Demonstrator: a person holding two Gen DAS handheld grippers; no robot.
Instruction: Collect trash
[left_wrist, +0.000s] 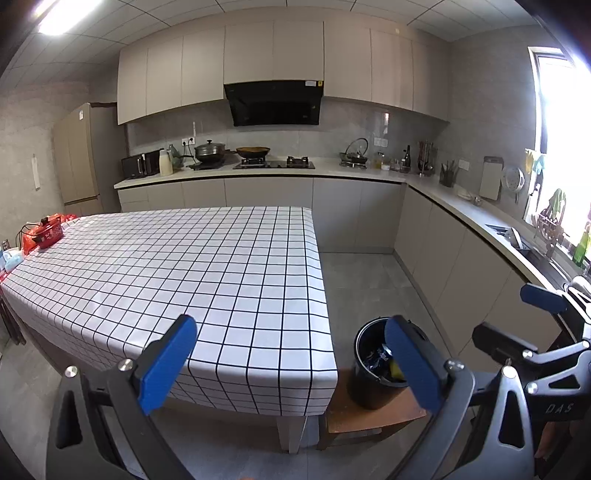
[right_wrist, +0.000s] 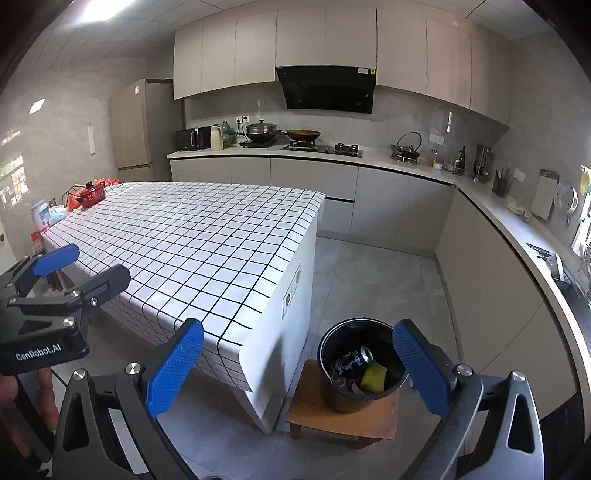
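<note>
A black bin (right_wrist: 354, 398) stands on a low wooden stool (right_wrist: 325, 417) beside the table's near corner. Inside it lie a crushed blue can (right_wrist: 351, 363) and a yellow sponge (right_wrist: 373, 376). My right gripper (right_wrist: 299, 365) is open, held above the table corner and the bin, with nothing between its blue pads. My left gripper (left_wrist: 291, 360) is open too, over the table's near edge, its right pad (left_wrist: 410, 365) partly covering the bin (left_wrist: 365, 384). The checked tablecloth (left_wrist: 184, 266) carries no loose trash near me.
A red pot (left_wrist: 48, 232) and red bags sit at the table's far left end, with tissue packs (right_wrist: 44, 214) beside them. Kitchen counters (left_wrist: 436, 188) with stove, pans and sink run along the back and right. Grey floor (right_wrist: 369, 280) lies between table and cabinets.
</note>
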